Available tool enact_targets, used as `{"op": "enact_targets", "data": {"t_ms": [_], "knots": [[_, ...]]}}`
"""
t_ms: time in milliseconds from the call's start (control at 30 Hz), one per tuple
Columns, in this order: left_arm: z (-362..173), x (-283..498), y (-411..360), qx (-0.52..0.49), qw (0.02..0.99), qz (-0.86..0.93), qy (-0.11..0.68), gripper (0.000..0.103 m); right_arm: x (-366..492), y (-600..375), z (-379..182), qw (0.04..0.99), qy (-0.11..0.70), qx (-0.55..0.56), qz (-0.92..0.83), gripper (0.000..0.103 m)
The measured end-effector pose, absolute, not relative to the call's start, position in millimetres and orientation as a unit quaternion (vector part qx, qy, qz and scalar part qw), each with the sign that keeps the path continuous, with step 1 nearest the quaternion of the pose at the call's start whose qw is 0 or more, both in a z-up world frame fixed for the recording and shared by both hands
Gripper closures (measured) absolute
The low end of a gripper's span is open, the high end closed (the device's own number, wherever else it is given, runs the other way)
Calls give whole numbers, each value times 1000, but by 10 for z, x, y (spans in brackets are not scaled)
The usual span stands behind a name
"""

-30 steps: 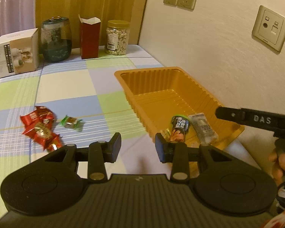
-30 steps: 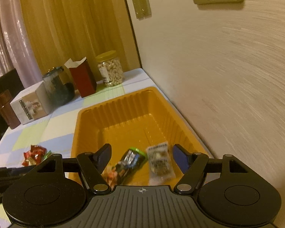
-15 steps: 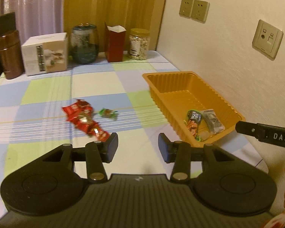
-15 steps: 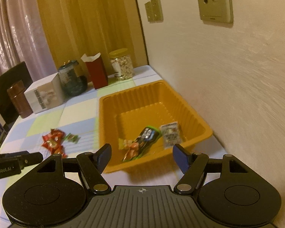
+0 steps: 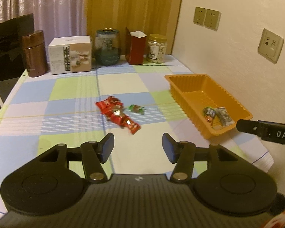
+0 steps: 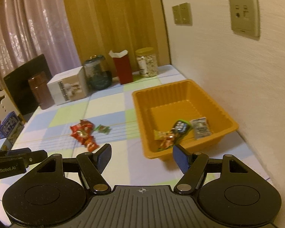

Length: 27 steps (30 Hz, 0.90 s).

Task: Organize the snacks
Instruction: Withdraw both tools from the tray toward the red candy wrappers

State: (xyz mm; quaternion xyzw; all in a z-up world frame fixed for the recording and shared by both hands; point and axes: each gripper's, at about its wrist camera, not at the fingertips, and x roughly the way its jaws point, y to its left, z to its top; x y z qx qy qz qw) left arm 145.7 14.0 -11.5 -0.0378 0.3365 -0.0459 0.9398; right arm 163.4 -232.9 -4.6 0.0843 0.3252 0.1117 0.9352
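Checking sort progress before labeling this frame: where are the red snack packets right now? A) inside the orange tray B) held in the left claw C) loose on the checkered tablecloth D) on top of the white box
C: the red snack packets lie in a loose pile on the checkered tablecloth, left of the orange tray and apart from it, beside a green-wrapped candy; nothing sits in the left claw.

Home: curtains (image 5: 53, 5), checked tablecloth (image 5: 76, 87)
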Motion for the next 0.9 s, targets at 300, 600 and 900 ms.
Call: {"op": "enact_targets", "data": {"t_ms": [300,600,900], "knots": [[-239,1461,506,-34,937,-17,347,48,1642,-2001,-163,929,328,77,151,32],[-445,1689,708,-19,934,-8,356,48,1828,-1667,-392,922,337,58,182,32],[-729,2113,866,1,931,-12,365,44,2247,-1351,-746,915,343,30,211,32]]}}
